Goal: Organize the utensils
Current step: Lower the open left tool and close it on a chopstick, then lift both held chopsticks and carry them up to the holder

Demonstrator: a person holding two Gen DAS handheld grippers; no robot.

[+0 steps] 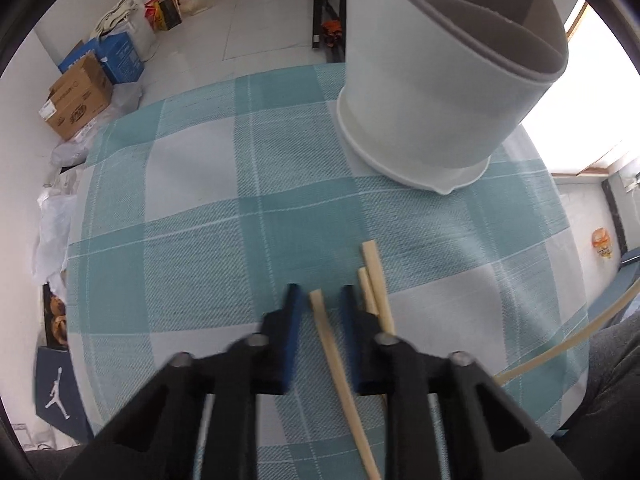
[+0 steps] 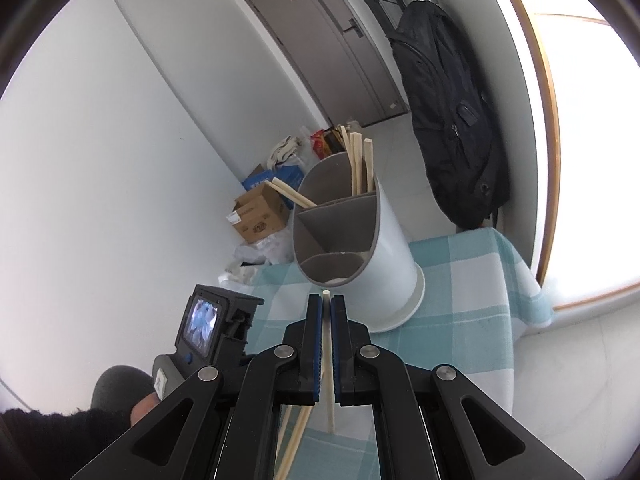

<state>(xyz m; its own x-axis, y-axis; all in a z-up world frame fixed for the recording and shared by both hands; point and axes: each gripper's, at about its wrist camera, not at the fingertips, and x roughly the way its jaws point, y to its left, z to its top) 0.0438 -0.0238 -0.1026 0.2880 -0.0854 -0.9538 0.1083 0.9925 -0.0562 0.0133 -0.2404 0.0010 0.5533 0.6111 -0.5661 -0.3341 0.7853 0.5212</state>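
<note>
Right gripper [image 2: 326,312] is clamped on one chopstick [image 2: 328,360], fingers pinched nearly together with the stick's tip poking out just past them, pointed toward the holder [image 2: 396,240]. The holder sits on the checked tabletop [image 2: 472,280], with several chopsticks already standing in its back compartment; the near compartments look empty from here.

Left gripper [image 1: 320,300] is low over the cloth, fingers apart, straddling a loose chopstick [image 1: 332,352] that lies between them. Can't tell whether they touch it. Two more sticks [image 1: 378,288] lie just beside the right-hand finger.

Handling-wise: these look like thin, light, stiff wooden sticks, probably smooth, so I'd guess they pivot or slide easily in a pinch. Grabbing near the end, as the right one does, leaves a long tail to swing; closer to the middle should be steadier. Lying flat on soft cloth, the left one may roll away as the fingers close.
</note>
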